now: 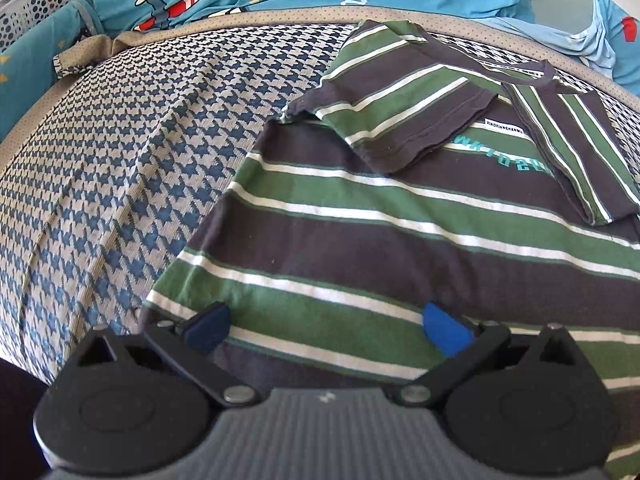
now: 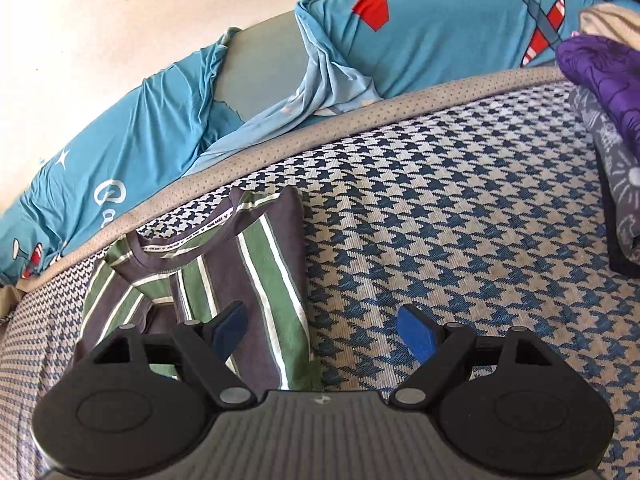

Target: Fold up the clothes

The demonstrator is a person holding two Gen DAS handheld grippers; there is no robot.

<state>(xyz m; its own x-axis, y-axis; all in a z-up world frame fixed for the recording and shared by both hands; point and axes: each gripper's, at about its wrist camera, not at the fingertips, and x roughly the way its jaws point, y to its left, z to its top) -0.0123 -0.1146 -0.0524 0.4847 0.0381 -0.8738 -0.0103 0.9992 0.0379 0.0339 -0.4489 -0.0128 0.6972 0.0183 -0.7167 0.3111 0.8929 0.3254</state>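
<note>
Both hand-held grippers are held spread and empty: the left hand-held gripper [image 1: 326,330] over the striped shirt [image 1: 400,216], which is laid on the houndstooth bed [image 1: 120,168] with sleeves folded inward, the right hand-held gripper [image 2: 322,332] at its edge.

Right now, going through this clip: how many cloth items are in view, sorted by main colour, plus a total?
Green and dark striped: 1, the striped T-shirt with both sleeves folded in.
Purple: 1, the purple garment at the far right.
Grey printed: 1, the grey garment under it.
Cream: 1, the cream cloth behind the purple one.
Total: 4
</note>
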